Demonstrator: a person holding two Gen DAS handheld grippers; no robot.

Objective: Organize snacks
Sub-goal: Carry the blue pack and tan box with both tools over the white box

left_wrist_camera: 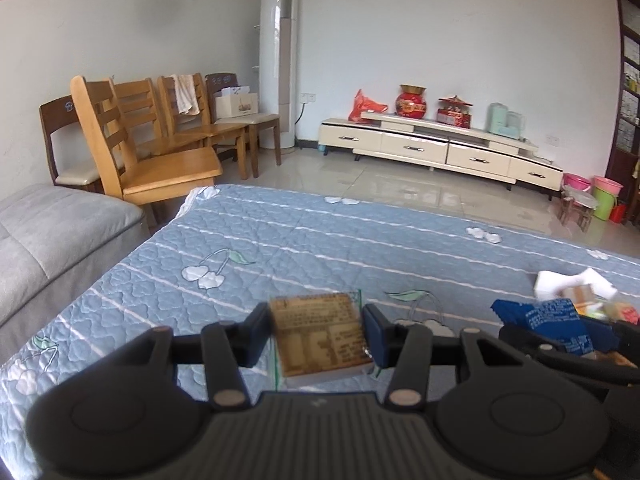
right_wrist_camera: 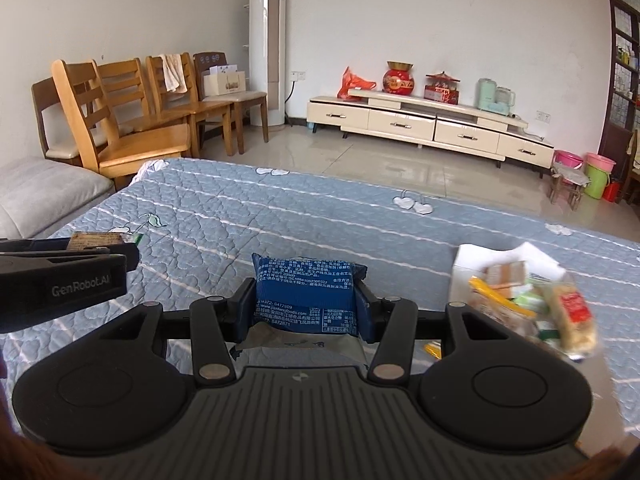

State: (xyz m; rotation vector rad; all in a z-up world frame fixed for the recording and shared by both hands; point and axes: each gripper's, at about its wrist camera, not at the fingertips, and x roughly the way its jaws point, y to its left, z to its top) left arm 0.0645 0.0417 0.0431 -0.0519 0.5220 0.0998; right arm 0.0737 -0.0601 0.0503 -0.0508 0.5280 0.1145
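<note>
My left gripper [left_wrist_camera: 318, 336] is shut on a tan snack packet [left_wrist_camera: 320, 332] with printed text, held above the blue quilted cloth [left_wrist_camera: 280, 248]. My right gripper [right_wrist_camera: 306, 300] is shut on a blue snack packet [right_wrist_camera: 306, 294], also held above the cloth. In the right wrist view the left gripper [right_wrist_camera: 100, 250] shows at the left edge with the tan packet [right_wrist_camera: 94, 240]. In the left wrist view the blue packet [left_wrist_camera: 556, 326] shows at the right. A white box [right_wrist_camera: 472, 264] holding several mixed snacks [right_wrist_camera: 560, 312] stands on the cloth to the right.
The cloth covers a table whose far edge meets a tiled floor [right_wrist_camera: 400, 168]. Wooden chairs [left_wrist_camera: 160, 148] and a grey sofa [left_wrist_camera: 48, 236] stand at the left. A low cream TV cabinet [right_wrist_camera: 440, 128] and a white air conditioner [right_wrist_camera: 268, 52] line the far wall.
</note>
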